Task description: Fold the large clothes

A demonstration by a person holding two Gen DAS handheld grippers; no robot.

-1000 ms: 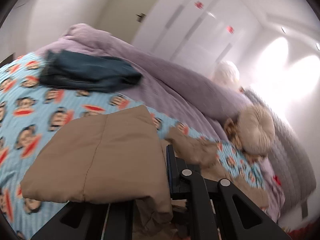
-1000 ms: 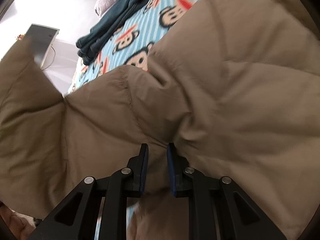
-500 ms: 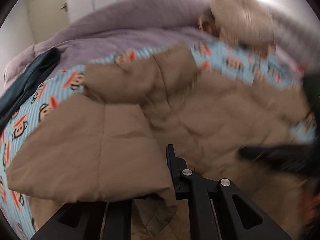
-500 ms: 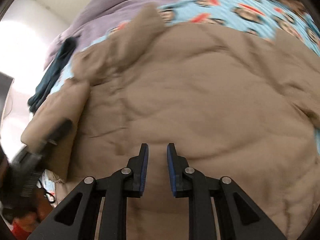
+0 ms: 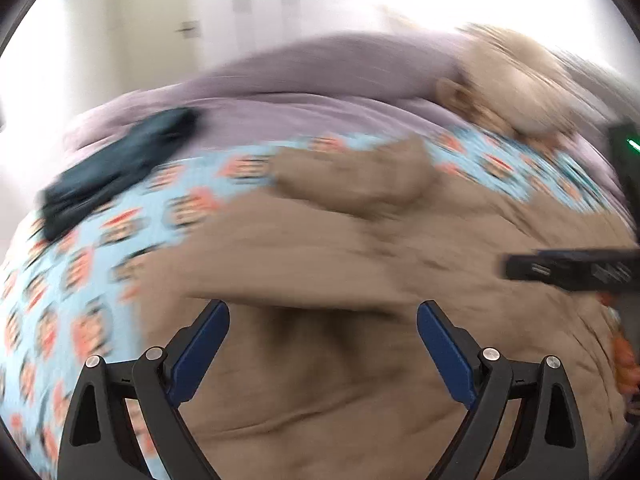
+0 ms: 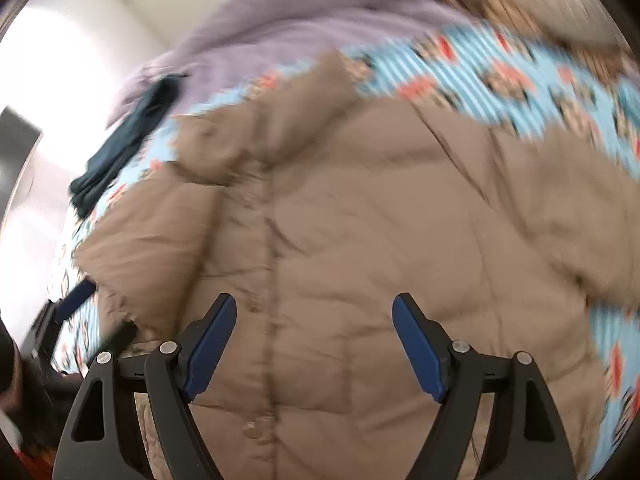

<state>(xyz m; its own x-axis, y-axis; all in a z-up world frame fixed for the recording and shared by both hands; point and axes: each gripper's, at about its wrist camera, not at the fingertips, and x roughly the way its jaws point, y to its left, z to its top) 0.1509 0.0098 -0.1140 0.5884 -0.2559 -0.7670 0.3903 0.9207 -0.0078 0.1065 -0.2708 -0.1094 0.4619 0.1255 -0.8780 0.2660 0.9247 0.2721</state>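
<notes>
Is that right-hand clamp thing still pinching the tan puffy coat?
No, the right gripper, whose jaws have just been opening, stands wide above the tan coat, pinching nothing.

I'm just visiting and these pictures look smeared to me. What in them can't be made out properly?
- Tan padded jacket: its lower edge is cut off at the bottom of both wrist views, behind the grippers.
- Dark folded garment: left wrist view, motion blur hides what it is.
- Fluffy beige thing by the purple duvet: too smeared to identify.
- Right gripper: left wrist view, only a blurred part shows.

Both wrist views look steeply down, close over the tan jacket [image 5: 320, 248] on the bed, sharing it.
</notes>
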